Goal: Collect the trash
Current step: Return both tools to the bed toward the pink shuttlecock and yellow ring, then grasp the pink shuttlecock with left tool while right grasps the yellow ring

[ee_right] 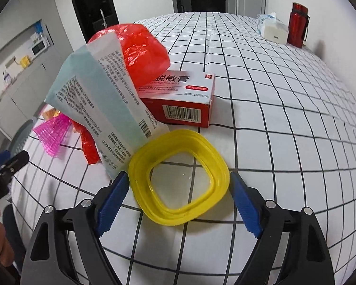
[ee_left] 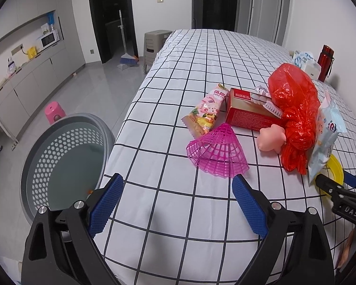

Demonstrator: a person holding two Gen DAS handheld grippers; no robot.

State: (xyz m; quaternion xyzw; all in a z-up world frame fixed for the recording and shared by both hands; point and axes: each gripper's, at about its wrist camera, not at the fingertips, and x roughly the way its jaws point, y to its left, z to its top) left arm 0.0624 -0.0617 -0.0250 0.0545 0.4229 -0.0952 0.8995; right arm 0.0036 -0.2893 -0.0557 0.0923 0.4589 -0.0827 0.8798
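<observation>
Trash lies on the checked table: a pink mesh piece (ee_left: 216,153), a snack wrapper (ee_left: 205,111), a red box (ee_left: 248,110), a red plastic bag (ee_left: 296,109), a wet-wipe pack (ee_left: 326,133) and a yellow ring (ee_right: 179,177). My left gripper (ee_left: 178,204) is open and empty, just short of the pink mesh. My right gripper (ee_right: 179,204) is open with its jaws on either side of the yellow ring; whether the pads touch the ring is unclear. The wipe pack (ee_right: 102,109) leans over the ring's far-left edge. The grey perforated bin (ee_left: 64,159) stands on the floor left of the table.
A red bottle (ee_right: 297,25) and a tissue pack (ee_right: 271,27) stand at the table's far right. A pink toy (ee_left: 271,139) lies by the red bag. A pink stool (ee_left: 54,112), a grey stool (ee_left: 155,45) and a broom (ee_left: 128,60) are on the floor.
</observation>
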